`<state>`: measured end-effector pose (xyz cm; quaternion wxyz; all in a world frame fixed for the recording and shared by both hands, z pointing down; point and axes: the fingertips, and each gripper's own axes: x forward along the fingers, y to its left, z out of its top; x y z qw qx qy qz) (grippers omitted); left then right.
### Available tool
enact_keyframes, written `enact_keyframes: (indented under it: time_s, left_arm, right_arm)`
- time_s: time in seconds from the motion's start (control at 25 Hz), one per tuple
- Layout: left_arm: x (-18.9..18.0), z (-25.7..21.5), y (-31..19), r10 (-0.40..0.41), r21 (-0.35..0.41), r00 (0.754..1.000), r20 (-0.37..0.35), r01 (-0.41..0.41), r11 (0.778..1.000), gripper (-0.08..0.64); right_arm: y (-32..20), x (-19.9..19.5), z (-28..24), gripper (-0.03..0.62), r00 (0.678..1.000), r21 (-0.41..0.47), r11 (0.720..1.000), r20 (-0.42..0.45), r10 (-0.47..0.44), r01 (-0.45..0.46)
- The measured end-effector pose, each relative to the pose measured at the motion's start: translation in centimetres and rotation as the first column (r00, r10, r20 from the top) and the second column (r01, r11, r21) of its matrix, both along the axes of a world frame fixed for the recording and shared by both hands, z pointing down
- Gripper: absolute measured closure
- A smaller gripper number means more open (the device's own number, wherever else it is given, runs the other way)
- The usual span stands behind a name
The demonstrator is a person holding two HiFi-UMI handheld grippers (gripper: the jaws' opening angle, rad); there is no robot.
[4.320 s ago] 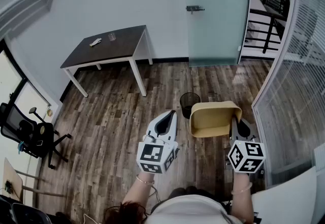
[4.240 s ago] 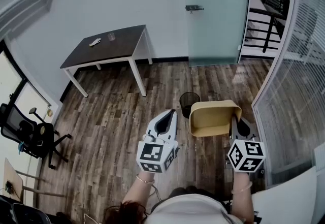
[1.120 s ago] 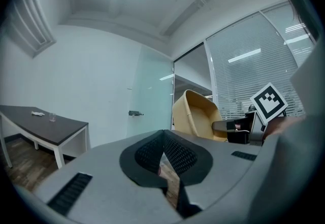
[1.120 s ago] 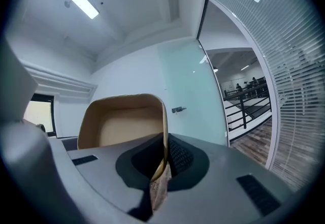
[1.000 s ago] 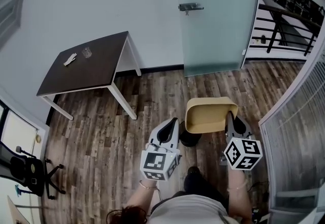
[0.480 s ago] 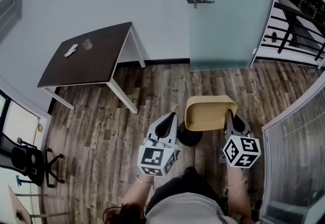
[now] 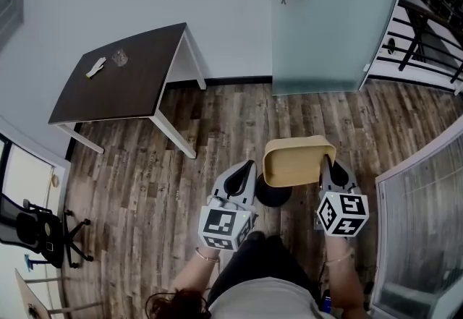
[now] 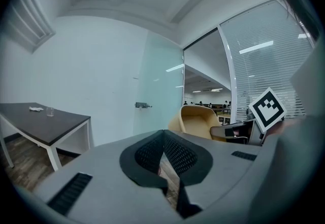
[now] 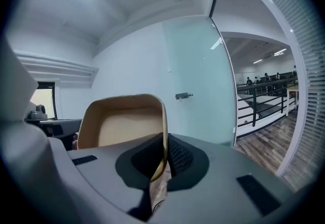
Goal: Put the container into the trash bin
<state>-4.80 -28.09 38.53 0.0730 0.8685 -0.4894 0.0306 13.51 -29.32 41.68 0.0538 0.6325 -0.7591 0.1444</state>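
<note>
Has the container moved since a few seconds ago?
Yes, forward: the container now overlaps the trash bin, which earlier lay ahead of it.

You're standing in an office: a frosted glass door, a glass partition with blinds, a dark counter and a swivel chair.

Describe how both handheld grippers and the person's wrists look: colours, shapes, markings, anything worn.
Both the left gripper and the right gripper have light grey shells tapering to a point, with black ribbed pads lining the jaws. Each carries a white cube printed with black square markers. No cables show. A thin bracelet circles the left wrist; the person wears a pale top.
</note>
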Motion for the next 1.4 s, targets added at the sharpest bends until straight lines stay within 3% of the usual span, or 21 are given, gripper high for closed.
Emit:
enact_keyframes:
  time_s: [0.84,1.4]
  left_arm:
    - [0.8,11.3,-8.5,0.056,-0.105,0.998,0.006,-0.055,0.993,0.541]
    - [-0.1,22.7,-12.0,0.055,-0.165,0.999,-0.001,-0.054,0.985,0.541]
  right_arm:
    - [-9.1,-0.5,14.3,0.574,0.985,-0.165,0.986,-0.161,-0.063,0.036]
    - [-11.9,-1.4,29.2,0.561,0.955,-0.306,0.949,-0.252,-0.156,0.074]
